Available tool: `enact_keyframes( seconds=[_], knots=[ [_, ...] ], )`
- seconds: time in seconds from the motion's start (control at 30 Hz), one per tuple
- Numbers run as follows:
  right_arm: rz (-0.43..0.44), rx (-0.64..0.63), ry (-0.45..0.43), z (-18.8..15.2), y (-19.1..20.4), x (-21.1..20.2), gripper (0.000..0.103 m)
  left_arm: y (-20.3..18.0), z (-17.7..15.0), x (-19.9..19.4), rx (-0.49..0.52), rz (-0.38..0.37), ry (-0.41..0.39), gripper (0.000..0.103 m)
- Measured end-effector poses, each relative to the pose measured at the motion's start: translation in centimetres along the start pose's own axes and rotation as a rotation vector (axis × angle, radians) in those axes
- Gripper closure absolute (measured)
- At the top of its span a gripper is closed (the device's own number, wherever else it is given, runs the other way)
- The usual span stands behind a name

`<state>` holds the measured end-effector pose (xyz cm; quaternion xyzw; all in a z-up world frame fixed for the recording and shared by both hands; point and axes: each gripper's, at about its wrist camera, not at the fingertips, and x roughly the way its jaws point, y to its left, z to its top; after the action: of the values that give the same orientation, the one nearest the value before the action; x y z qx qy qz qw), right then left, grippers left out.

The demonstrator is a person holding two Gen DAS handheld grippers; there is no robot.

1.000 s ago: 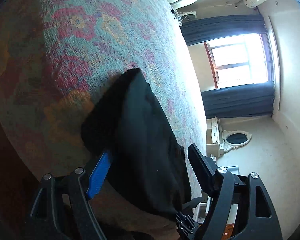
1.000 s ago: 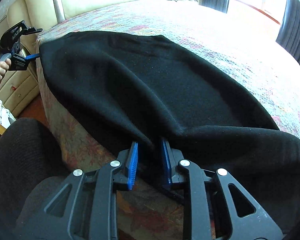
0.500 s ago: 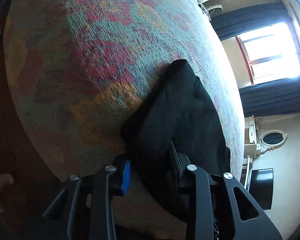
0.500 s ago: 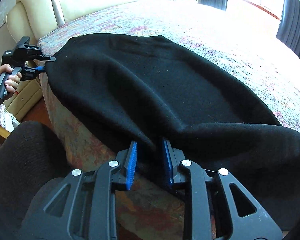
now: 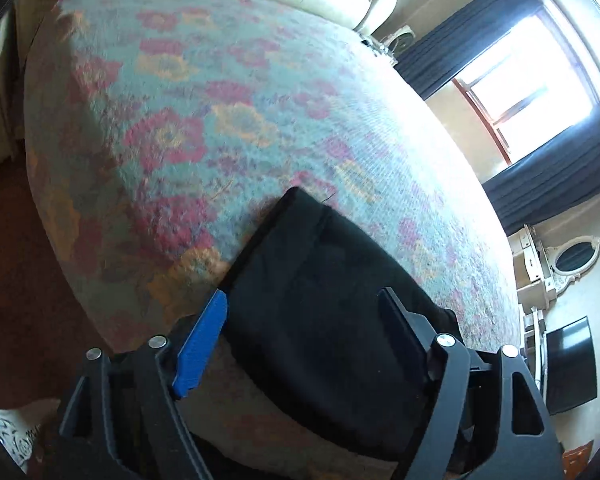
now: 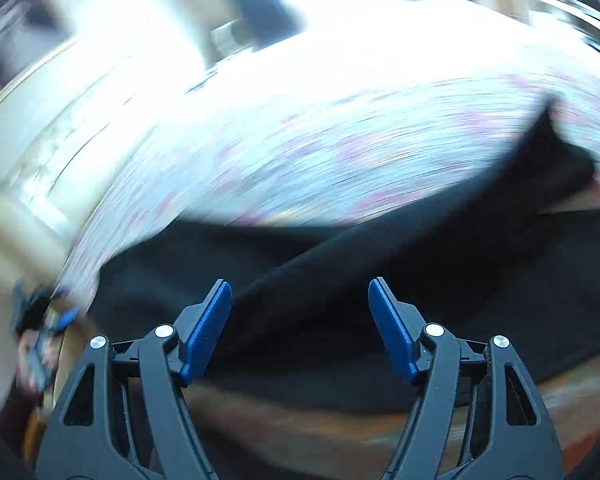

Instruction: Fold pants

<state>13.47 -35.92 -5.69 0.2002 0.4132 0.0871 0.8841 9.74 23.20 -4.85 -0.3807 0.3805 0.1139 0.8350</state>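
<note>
Bedspread (image 5: pixel 228 120), floral, spreads ahead of both your grippers. Black pants (image 5: pixel 320 320) lie on its near edge, beneath and between the fingers. Your left gripper (image 5: pixel 304 312) and right gripper (image 6: pixel 300 304) are opening, pads clear of cloth.

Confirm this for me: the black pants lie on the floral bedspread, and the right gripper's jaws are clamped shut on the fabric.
Not quite. The right gripper is not clamped: the right wrist view shows its jaws spread wide and opening, with the blue pads clear of the cloth. The rest stands: the black pants do lie on the floral bedspread.
</note>
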Motion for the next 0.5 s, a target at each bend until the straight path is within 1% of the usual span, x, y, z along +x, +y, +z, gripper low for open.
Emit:
enact_keyframes(
  seconds=[0.07, 0.13, 0.17, 0.23, 0.3, 0.33, 0.37, 0.43, 0.47, 0.5],
  knots=[
    [-0.143, 0.149, -0.051, 3.1, -5.2, -0.9, 0.032, -1.7, 0.2, 0.8, 0.057, 0.006, 0.002, 0.025],
    [-0.196, 0.281, -0.080, 5.7, -9.1, -1.1, 0.032, -2.8, -0.2, 2.2, 0.050, -0.005, 0.034, 0.025],
    [-0.215, 0.333, -0.083, 6.9, -10.6, -0.8, 0.032, -3.2, -0.6, 3.2, 0.031, -0.017, 0.059, 0.025],
    [-0.220, 0.414, -0.080, 9.0, -12.8, 0.4, 0.032, -3.7, -1.3, 4.9, -0.004, -0.025, 0.110, 0.025],
    [-0.225, 0.474, -0.041, 10.6, -14.1, 2.6, 0.032, -4.1, -2.4, 6.4, -0.019, -0.011, 0.174, 0.025],
    [-0.236, 0.493, -0.022, 11.0, -14.5, 3.7, 0.032, -4.2, -2.4, 6.7, -0.005, 0.010, 0.182, 0.023],
    [-0.244, 0.503, -0.011, 11.3, -14.5, 4.6, 0.032, -4.5, -2.8, 6.8, 0.019, 0.020, 0.172, 0.021],
    [-0.251, 0.520, 0.000, 11.6, -15.0, 6.2, 0.033, -4.8, -3.2, 6.6, 0.070, 0.035, 0.168, 0.021],
    [-0.263, 0.528, 0.005, 11.5, -15.1, 6.8, 0.042, -4.8, -3.2, 6.7, 0.087, 0.038, 0.171, 0.020],
    [-0.259, 0.531, 0.016, 11.5, -15.4, 7.2, 0.060, -4.7, -3.3, 6.7, 0.095, 0.039, 0.172, 0.020]
  ],
)
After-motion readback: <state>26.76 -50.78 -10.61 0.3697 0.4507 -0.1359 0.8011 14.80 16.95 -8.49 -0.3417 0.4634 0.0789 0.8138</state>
